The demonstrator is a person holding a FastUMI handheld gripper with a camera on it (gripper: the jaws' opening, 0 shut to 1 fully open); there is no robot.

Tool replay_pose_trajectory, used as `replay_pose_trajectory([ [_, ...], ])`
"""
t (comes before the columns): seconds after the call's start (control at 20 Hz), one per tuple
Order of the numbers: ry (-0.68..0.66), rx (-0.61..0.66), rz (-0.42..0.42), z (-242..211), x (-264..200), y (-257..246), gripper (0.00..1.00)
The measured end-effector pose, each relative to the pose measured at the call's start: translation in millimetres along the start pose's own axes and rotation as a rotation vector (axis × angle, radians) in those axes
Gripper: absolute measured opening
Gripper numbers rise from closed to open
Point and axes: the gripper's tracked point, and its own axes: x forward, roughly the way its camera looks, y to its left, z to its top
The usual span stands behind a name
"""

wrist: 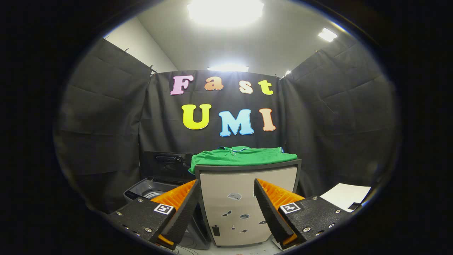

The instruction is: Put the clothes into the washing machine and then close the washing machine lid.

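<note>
Shirt [244,156] lies folded on top of cabinet [247,205], far from hand-held gripper [226,203]. Cabinet stands ahead of open fingers, seen through gap between them. Washer [150,189] sits left of cabinet, just beside it, lower, partly behind left finger [182,212]. Washer lid [166,166] stands raised at its far side, left of shirt. Sheet [345,196] lies right of cabinet, beyond right finger [269,212]. Booth wall behind all.
</note>
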Motion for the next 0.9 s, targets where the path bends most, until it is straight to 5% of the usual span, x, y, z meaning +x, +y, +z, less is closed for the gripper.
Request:
replay_pose_trajectory([
  [0.45,0.004,0.005,0.022,22.1,13.4,1.8,0.93],
  [0.9,-0.009,0.022,0.021,56.5,81.1,-10.2,0.93],
])
